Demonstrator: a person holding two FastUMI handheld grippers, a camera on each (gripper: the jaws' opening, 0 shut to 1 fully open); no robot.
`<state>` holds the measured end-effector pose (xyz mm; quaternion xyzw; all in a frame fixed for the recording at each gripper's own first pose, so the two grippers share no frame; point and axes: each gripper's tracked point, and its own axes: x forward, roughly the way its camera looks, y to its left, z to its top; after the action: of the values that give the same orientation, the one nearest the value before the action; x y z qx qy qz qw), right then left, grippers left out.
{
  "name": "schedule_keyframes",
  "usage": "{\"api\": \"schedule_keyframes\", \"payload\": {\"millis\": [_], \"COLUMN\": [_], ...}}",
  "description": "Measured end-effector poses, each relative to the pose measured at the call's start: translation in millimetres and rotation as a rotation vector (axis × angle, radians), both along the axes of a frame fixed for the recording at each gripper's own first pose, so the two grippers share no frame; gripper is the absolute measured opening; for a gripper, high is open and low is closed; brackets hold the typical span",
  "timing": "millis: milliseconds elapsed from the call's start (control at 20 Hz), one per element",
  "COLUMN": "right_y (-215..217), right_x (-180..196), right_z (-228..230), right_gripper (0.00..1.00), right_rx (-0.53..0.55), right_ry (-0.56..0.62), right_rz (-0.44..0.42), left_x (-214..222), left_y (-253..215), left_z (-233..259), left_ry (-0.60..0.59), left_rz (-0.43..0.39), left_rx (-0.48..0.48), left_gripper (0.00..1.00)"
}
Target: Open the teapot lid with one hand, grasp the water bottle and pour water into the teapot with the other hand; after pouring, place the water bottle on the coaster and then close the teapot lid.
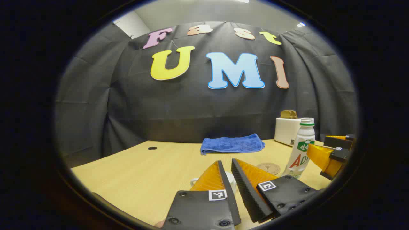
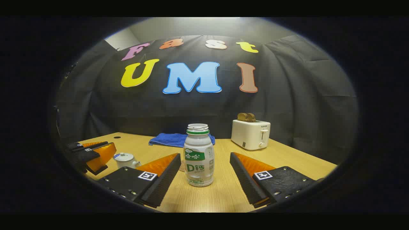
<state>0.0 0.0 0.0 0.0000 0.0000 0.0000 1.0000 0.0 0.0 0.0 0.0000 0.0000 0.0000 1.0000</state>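
Your right gripper [image 2: 204, 166] has its fingers spread wide, and the water bottle [image 2: 198, 155] stands upright dead ahead of it, centred in the gap with clear table on both sides. Neither finger touches it yet. The bottle's long axis is vertical and its neck has no cap, so I judge you want a straight push forward until the label sits between the pads, then a squeeze on the body below the shoulder, keeping it level as you lift.

Your left gripper [image 1: 227, 169] has its fingers drawn close, with a narrow gap between them and nothing clamped. The white teapot [image 1: 230, 181] lies just beyond and below its tips, mostly hidden behind the fingers; in the right gripper view you can see the teapot [image 2: 125, 159] with its lid [image 2: 124, 156] seated and the left gripper hanging just to its left. So the left hand is the nearer one for the lid, and the right hand for the bottle. I cannot tell whether the left tips are already lined up on the knob.

The round coaster [image 1: 269, 168] sits just behind the bottle from your right gripper, and ahead and to the right of your left one. Farther back, a blue towel [image 1: 232, 144] and a white toaster [image 2: 250, 134] with bread in it stand well clear of both hands.
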Motion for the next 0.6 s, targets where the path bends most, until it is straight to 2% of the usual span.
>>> {"api": "schedule_keyframes", "payload": {"millis": [600], "right_y": [2.2], "right_x": [-5.6], "right_z": [3.9], "right_gripper": [0.95], "right_rx": [-0.019], "right_ry": [-0.003], "right_rz": [-0.003], "left_x": [2.2], "left_y": [1.6], "left_z": [-3.6], "left_ry": [0.008], "left_rz": [-0.002], "left_rx": [-0.004], "left_gripper": [0.22]}}
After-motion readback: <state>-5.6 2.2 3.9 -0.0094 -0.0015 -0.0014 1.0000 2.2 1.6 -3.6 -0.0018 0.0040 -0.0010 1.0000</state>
